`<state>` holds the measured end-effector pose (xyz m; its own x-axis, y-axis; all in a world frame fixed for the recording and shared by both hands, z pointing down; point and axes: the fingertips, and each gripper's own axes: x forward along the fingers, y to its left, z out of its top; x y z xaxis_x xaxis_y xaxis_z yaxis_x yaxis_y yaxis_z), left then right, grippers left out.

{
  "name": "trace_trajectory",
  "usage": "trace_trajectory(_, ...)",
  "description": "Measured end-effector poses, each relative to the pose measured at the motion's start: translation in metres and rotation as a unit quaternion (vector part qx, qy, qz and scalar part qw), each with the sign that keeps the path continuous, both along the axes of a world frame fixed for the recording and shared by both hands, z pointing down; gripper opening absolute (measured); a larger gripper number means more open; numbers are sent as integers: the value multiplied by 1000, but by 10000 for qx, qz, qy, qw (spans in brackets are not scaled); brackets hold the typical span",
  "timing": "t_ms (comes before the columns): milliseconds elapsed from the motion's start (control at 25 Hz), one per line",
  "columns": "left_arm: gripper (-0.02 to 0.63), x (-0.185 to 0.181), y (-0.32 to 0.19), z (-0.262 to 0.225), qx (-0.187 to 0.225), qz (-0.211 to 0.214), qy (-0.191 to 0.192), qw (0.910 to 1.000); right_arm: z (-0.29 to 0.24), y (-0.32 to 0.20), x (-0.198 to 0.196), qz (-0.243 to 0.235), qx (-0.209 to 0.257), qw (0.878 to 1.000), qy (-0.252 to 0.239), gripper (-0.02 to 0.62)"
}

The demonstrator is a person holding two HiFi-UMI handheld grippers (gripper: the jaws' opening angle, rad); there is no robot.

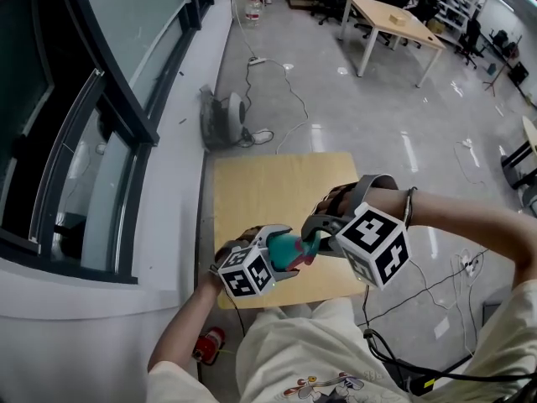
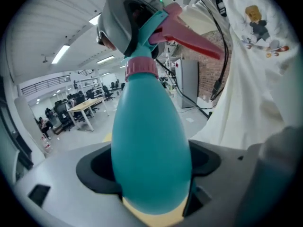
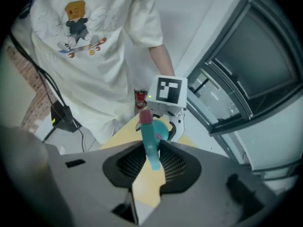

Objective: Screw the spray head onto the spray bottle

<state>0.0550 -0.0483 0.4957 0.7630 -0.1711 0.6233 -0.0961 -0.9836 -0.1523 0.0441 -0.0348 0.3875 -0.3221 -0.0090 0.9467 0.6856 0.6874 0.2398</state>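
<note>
The teal spray bottle lies between the jaws of my left gripper, which is shut on its fat body. Its pink collar points away, and on it sits the teal spray head with a pink trigger. In the head view both grippers meet above the table's near edge, the bottle between the left gripper and the right gripper. In the right gripper view my right gripper is shut on the spray head, its pads touching it on both sides. The collar lies beyond.
A small wooden table stands below the grippers. Dark-framed windows and a sill run along the left. A fan and cables lie on the floor beyond. A red canister stands by my legs. Desks are far back.
</note>
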Motion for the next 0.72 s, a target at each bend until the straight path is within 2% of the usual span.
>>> trace_trajectory(80, 425, 0, -7, 0, 177, -395, -4, 9991, 0, -4, 0, 680, -347, 9971, -52, 89)
trace_trajectory(200, 425, 1, -15, -1, 352, -964, 88, 9947, 2, -12, 2, 1696, -924, 9812, -46, 89)
trace_trajectory(280, 425, 1, -22, -1, 457, -1443, 107, 9884, 2, -17, 3, 2336, -1272, 9639, -46, 89)
trace_trajectory(360, 423, 0, -30, -2, 590, -2034, 90, 9773, 2, -22, 4, 3000, -1636, 9398, -69, 89)
trace_trajectory(440, 423, -5, -37, -2, 809, -2585, -10, 9626, 3, -29, 3, 3630, -1999, 9100, -125, 89)
trace_trajectory(520, 423, -12, -44, -2, 1103, -3064, -236, 9452, 5, -38, 4, 4280, -2313, 8736, -153, 89)
trace_trajectory(640, 423, -22, -53, -4, 1432, -3537, -500, 9230, 3, -47, 4, 5259, -2902, 7991, -239, 89)
trace_trajectory(720, 423, -23, -55, -5, 1434, -3667, -504, 9179, 2, -50, 4, 5731, -3232, 7525, -294, 89)
